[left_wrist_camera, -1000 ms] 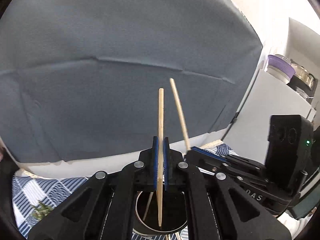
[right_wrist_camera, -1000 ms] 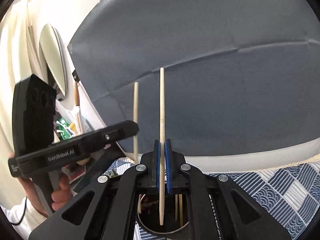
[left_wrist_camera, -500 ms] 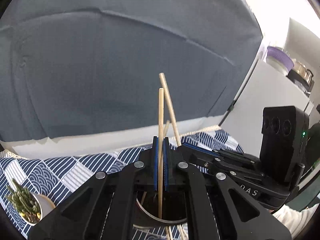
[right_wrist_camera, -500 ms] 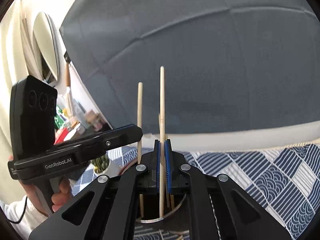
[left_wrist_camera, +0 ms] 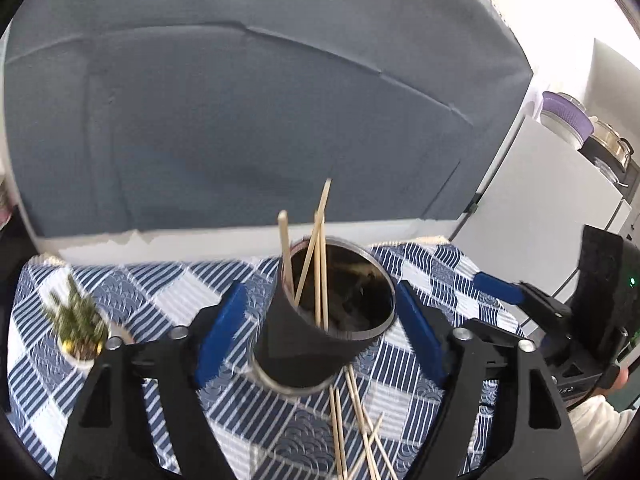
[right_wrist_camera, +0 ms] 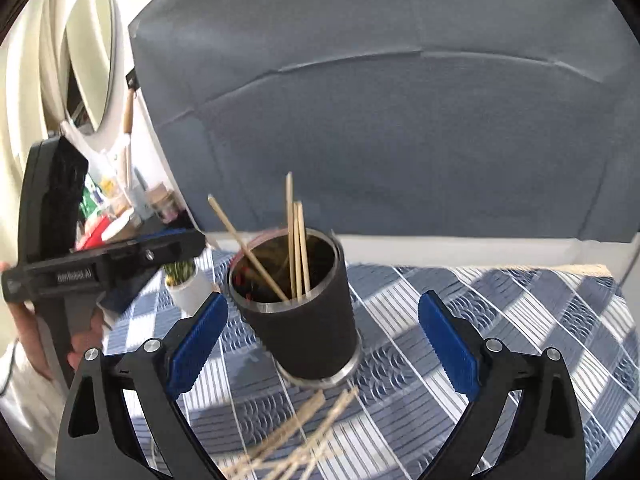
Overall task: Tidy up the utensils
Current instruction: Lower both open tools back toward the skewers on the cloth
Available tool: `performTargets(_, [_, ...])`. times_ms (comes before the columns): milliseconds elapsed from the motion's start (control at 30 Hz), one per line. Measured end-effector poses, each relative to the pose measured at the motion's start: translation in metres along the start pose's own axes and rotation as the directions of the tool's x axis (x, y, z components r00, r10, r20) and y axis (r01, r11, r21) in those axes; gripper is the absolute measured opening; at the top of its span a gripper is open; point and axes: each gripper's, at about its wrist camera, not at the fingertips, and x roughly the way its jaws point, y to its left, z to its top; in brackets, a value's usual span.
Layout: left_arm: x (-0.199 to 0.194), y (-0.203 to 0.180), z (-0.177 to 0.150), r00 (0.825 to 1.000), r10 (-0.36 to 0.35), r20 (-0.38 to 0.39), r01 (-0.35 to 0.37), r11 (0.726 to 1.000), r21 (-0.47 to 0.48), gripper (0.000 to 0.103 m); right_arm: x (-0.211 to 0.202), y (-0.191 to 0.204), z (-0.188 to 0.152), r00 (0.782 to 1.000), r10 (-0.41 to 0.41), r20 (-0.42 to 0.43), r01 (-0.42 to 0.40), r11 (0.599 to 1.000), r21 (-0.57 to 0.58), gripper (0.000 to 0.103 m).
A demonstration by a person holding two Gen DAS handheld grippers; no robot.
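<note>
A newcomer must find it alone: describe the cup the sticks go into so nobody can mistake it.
On the blue-and-white patterned tablecloth, in front of the grey backdrop, stands a dark cylindrical cup with a metal rim and base. Thin wooden sticks stand in it, while others lie loose on the cloth in front. Its only upright neighbour is a small white pot of green plant, shorter and pale.

Daylight floods in from the upper corners, blowing out the wall to white. Sun stripes cross the patterned tablecloth [right_wrist_camera: 500, 320], with shadow near the black cup [right_wrist_camera: 304, 312]. Fisheye bending curves the edges; loose chopsticks [right_wrist_camera: 304, 432] and the potted plant [left_wrist_camera: 78, 320] smear with motion blur.
</note>
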Motion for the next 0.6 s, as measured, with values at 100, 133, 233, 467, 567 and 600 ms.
performTargets(100, [-0.009,-0.003,-0.016,1.0,0.021,-0.017,-0.021,1.0,-0.012,0.093,-0.009,0.004,-0.02,0.999,-0.007,-0.043,0.007,1.0,-0.002,0.092])
performTargets(133, [-0.011,-0.003,-0.022,0.999,0.029,-0.031,-0.03,0.999,-0.014,0.095,-0.011,0.005,-0.031,0.998,0.014,-0.066,-0.014,1.0,-0.001,0.092])
performTargets(233, [-0.009,-0.005,-0.041,0.996,0.034,-0.087,-0.036,0.999,-0.02,0.096,-0.008,0.008,-0.059,0.988,0.042,-0.148,-0.043,0.999,-0.003,0.092])
performTargets(467, [0.012,0.005,-0.1,0.965,0.048,-0.257,-0.063,0.997,-0.049,0.096,0.018,0.004,-0.117,0.923,-0.013,-0.385,0.032,0.999,0.043,0.09])
performTargets(567, [0.028,0.006,-0.118,0.944,0.079,-0.319,-0.093,0.995,-0.031,0.096,0.031,-0.002,-0.136,0.883,-0.008,-0.469,0.053,0.995,0.084,0.072])
performTargets(600, [0.034,0.007,-0.124,0.936,0.087,-0.341,-0.102,0.994,-0.026,0.096,0.034,-0.002,-0.139,0.874,-0.015,-0.485,0.065,0.994,0.085,0.072])
